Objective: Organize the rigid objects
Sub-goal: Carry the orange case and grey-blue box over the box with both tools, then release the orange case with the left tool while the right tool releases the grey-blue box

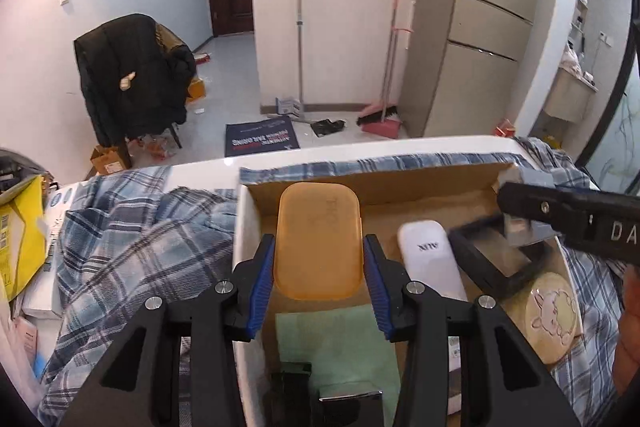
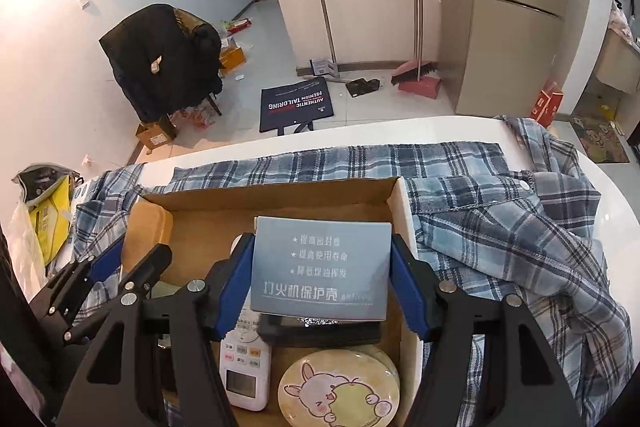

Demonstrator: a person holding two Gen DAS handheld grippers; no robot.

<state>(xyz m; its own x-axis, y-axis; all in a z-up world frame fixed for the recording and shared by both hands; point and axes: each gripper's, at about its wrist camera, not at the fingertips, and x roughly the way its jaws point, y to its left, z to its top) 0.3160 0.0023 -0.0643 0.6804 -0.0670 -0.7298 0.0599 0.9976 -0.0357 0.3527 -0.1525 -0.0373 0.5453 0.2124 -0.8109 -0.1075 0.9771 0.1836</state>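
My left gripper (image 1: 319,257) is shut on an orange translucent case (image 1: 318,241), held over the left part of an open cardboard box (image 1: 400,179). My right gripper (image 2: 322,277) is shut on a grey-blue card box with Chinese print (image 2: 322,271), held over the box's right part (image 2: 280,193). Inside lie a white remote (image 1: 430,263) (image 2: 244,367), a black frame (image 1: 496,259), a round rabbit badge (image 1: 554,311) (image 2: 340,387) and a green cloth (image 1: 336,351). The left gripper also shows in the right wrist view (image 2: 120,267).
The box sits on a blue plaid shirt (image 2: 520,227) spread over a white table (image 2: 360,133). A yellow bag (image 1: 20,239) and papers lie at the table's left. Beyond the far edge are a chair with a black coat (image 1: 132,75), a mat and brooms.
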